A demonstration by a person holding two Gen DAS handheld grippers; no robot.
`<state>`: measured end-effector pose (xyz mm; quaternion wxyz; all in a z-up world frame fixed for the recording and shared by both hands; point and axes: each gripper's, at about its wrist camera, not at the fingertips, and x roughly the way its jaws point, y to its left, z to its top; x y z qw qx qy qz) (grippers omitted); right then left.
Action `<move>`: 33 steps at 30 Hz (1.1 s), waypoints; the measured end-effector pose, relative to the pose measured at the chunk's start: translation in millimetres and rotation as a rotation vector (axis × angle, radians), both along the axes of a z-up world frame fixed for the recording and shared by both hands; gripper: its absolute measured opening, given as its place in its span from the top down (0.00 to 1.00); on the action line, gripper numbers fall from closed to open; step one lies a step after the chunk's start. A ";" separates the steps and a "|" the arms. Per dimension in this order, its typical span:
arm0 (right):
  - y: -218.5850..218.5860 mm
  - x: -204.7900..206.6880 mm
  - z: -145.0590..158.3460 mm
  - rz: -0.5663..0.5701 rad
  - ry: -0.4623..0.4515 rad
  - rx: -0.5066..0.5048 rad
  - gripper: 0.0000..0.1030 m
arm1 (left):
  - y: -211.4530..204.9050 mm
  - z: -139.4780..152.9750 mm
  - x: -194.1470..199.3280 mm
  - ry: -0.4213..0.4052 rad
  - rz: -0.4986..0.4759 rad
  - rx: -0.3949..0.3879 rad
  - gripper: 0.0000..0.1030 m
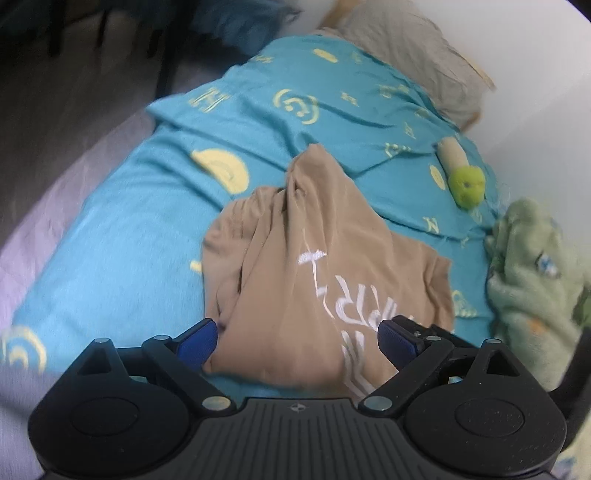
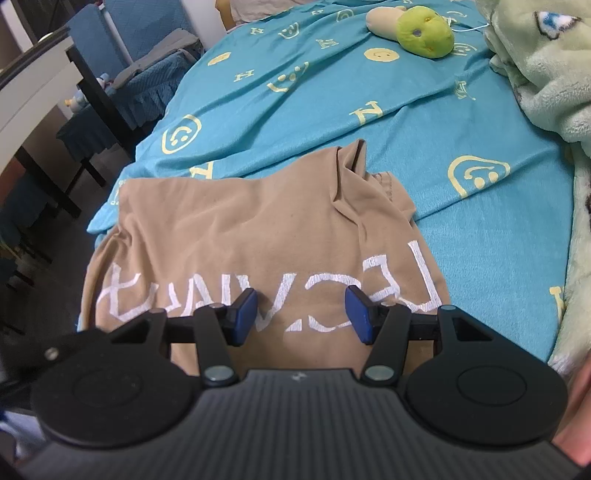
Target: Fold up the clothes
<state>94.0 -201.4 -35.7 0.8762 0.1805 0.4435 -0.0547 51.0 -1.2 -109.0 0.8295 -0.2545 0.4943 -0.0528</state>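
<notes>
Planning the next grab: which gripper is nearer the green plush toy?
Probably right. The right gripper views the green plush toy larger; from the left gripper it appears smaller, far right.

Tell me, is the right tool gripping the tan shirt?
No, the right tool hangs open over the tan shirt, with nothing between its blue pads.

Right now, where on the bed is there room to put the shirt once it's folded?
The widest bare sheet lies right of the shirt, between it and the fuzzy blanket. More bare sheet stretches beyond the shirt, up to the green plush. The left is tight: the shirt reaches the bed's edge there.
</notes>
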 end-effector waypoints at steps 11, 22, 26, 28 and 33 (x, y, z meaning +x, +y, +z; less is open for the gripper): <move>-6.4 -2.0 0.7 -0.030 -0.011 0.036 0.47 | 0.3 -32.9 13.1 0.187 0.114 -0.129 0.07; -17.9 -3.2 1.2 -0.106 -0.032 0.060 0.48 | 4.6 -35.4 -5.4 0.236 0.149 -0.274 0.06; -21.2 -4.6 1.5 -0.123 -0.038 0.076 0.48 | 6.8 -63.9 5.1 0.266 0.193 -0.306 0.06; -22.5 -5.9 1.7 -0.132 -0.041 0.078 0.48 | 8.0 -66.5 7.0 0.210 0.210 -0.333 0.01; -24.5 -7.6 0.9 -0.146 -0.043 0.092 0.48 | 13.7 -54.4 4.0 0.050 0.205 -0.272 0.21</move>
